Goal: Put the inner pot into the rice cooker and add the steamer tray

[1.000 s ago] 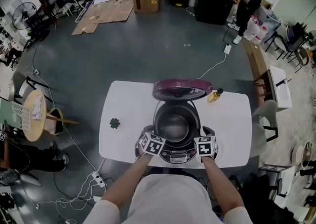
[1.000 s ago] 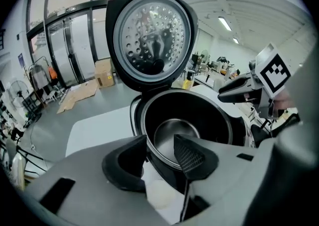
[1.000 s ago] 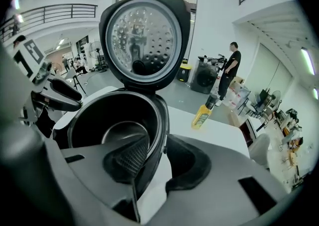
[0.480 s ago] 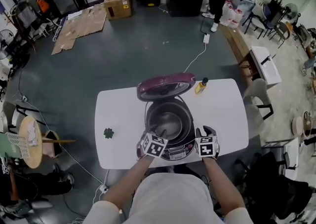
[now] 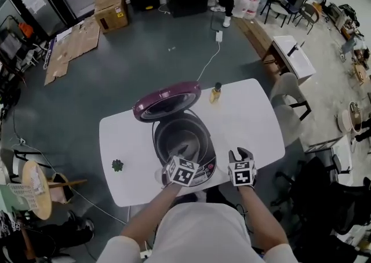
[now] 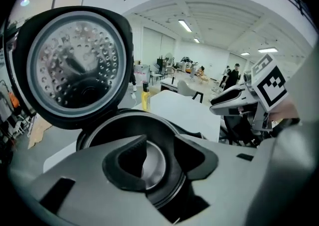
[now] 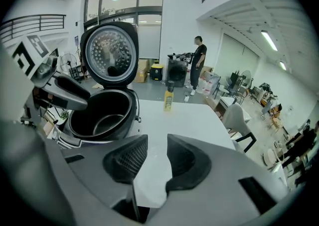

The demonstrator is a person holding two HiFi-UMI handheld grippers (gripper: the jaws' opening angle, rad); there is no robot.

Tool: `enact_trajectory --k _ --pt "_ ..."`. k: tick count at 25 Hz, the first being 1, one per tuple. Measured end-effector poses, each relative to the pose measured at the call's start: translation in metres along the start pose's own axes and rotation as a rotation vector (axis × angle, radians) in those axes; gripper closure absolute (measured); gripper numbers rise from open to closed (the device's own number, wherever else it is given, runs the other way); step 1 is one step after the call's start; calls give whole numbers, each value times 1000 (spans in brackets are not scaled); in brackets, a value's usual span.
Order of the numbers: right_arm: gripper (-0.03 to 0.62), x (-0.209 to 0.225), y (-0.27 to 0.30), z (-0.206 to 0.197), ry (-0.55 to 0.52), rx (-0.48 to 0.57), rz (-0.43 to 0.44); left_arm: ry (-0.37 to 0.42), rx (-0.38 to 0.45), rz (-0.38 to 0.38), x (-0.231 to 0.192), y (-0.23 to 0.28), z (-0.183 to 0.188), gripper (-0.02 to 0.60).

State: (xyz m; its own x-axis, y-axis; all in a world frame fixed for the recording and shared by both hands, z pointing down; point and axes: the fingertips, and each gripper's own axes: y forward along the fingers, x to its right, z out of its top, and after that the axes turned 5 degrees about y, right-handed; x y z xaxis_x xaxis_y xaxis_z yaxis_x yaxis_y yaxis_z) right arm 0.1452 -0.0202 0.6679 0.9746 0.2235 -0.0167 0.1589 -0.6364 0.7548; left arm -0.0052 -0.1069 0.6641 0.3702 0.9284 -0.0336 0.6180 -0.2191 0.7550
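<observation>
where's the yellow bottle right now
In the head view the yellow bottle stands near the far edge of the white table, just right of the open purple lid of the rice cooker.

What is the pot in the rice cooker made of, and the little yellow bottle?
Inner pot: likely metal with a dark, smooth coating; light gleams off its bottom. Yellow bottle: probably plastic, with a dark cap; too small to be sure.
</observation>
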Motion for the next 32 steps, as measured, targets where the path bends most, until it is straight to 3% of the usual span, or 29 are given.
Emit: enact_trajectory --k 18,32 --pt "459 95 -15 -46 43 -4 7 65 -7 -55 118 52 55 393" --pt "459 128 -1 -63 -11 -40 84 -16 -22 -29 158 89 68 394"
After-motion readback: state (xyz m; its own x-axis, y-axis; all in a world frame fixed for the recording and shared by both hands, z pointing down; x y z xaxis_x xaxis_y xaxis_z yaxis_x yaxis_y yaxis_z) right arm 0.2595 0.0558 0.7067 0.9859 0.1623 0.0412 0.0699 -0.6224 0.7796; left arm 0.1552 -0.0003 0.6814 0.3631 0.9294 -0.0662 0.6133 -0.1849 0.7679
